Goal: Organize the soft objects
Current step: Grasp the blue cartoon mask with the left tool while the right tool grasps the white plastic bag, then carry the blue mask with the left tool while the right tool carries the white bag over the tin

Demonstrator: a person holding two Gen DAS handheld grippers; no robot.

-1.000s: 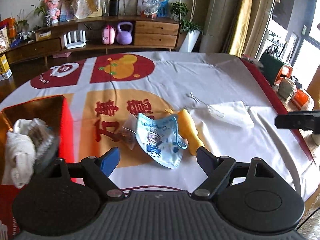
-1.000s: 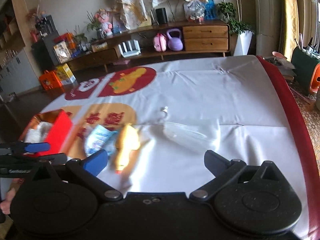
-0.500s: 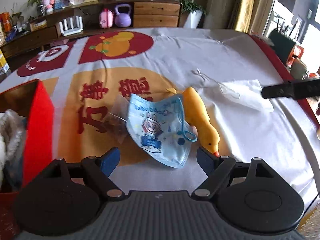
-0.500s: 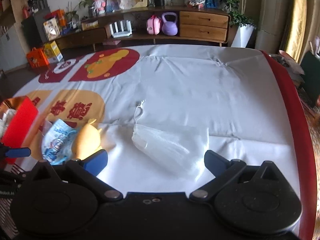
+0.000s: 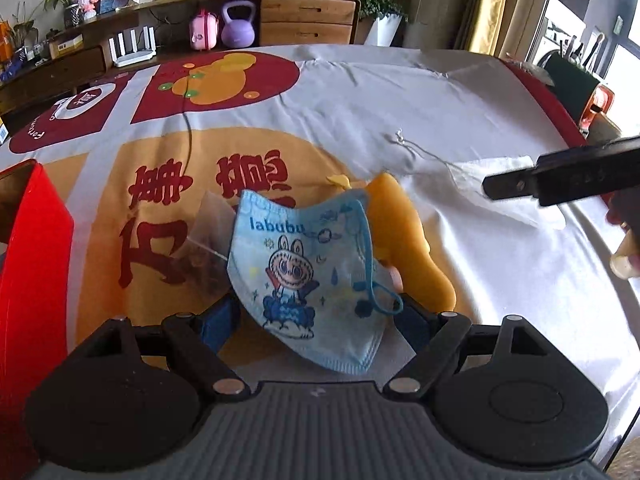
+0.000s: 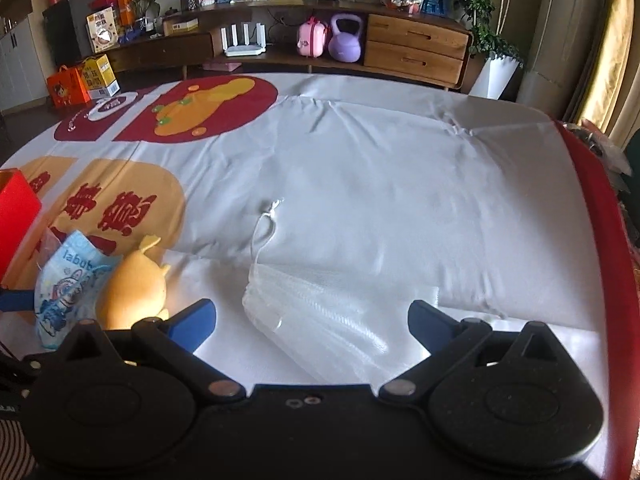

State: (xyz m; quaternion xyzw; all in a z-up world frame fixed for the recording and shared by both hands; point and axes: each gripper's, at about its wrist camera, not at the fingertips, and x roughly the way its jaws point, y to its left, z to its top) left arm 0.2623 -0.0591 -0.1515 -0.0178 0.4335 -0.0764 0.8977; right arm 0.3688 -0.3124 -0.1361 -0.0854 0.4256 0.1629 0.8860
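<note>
A blue cartoon-print face mask (image 5: 316,264) lies on the printed tablecloth (image 5: 360,96), draped over a yellow plush duck (image 5: 404,236) and a clear packet (image 5: 204,240). My left gripper (image 5: 316,320) is open, low over the cloth, with the mask's near half between its fingers and no pad pressing on it. A white mask in clear wrap (image 6: 320,312) lies further right. My right gripper (image 6: 312,316) stands open around its near end. The duck (image 6: 134,296) and blue mask (image 6: 68,280) show at the left of the right wrist view.
A red box (image 5: 36,264) stands at the table's left. The cloth's red border (image 6: 600,240) marks the right edge. A sideboard with a purple kettlebell (image 6: 345,42), pink case and router lies beyond the table. A hand (image 5: 624,256) shows at the right.
Both grippers have come down and forward. The blue mask now sits between the left fingers and the white mask between the right fingers. Both stayed open.
</note>
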